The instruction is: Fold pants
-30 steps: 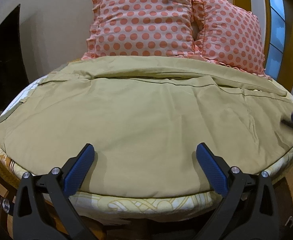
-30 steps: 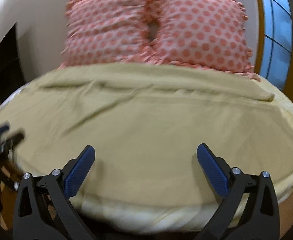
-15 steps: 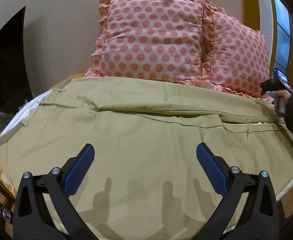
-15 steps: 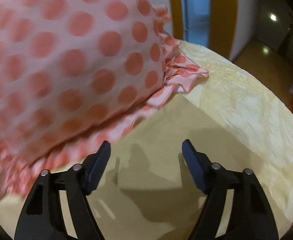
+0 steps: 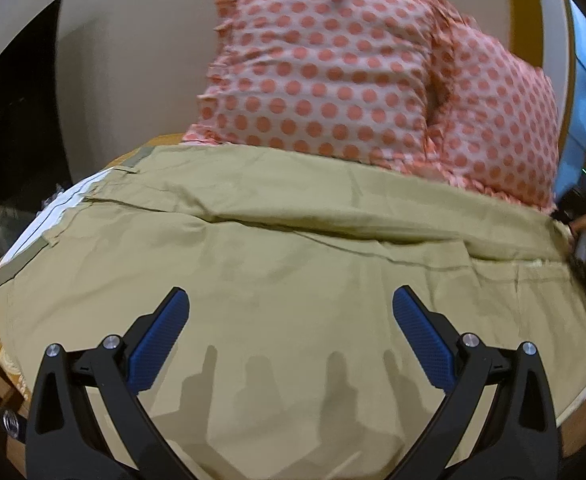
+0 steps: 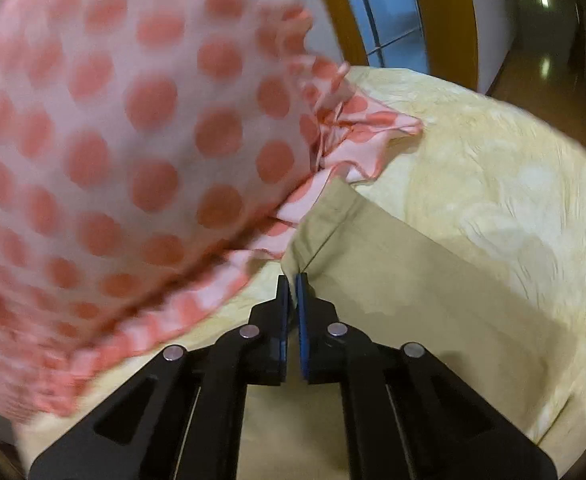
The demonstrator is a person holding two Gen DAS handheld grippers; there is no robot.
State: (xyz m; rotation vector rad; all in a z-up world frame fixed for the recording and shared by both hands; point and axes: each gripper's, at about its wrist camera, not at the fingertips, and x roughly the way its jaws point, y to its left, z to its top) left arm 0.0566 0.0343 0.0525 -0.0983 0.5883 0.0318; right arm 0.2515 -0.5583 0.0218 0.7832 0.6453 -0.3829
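The khaki pants (image 5: 293, 264) were spread flat on the bed (image 6: 493, 168), just below the polka-dot pillows (image 5: 333, 80). One far corner was pinched by the clenched right gripper (image 6: 292, 280); the left gripper (image 5: 291, 312) was held spread above the pants. The thin pinch could slip if pulled sharply.

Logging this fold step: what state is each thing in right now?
Pants: spread flat on the bed, far hem corner pinched.
Left hand-held gripper: open, over the pants, holding nothing.
Right hand-held gripper: shut on the pants' corner.
Pillows: propped upright beyond the pants.
Bedsheet: spread under the pants.
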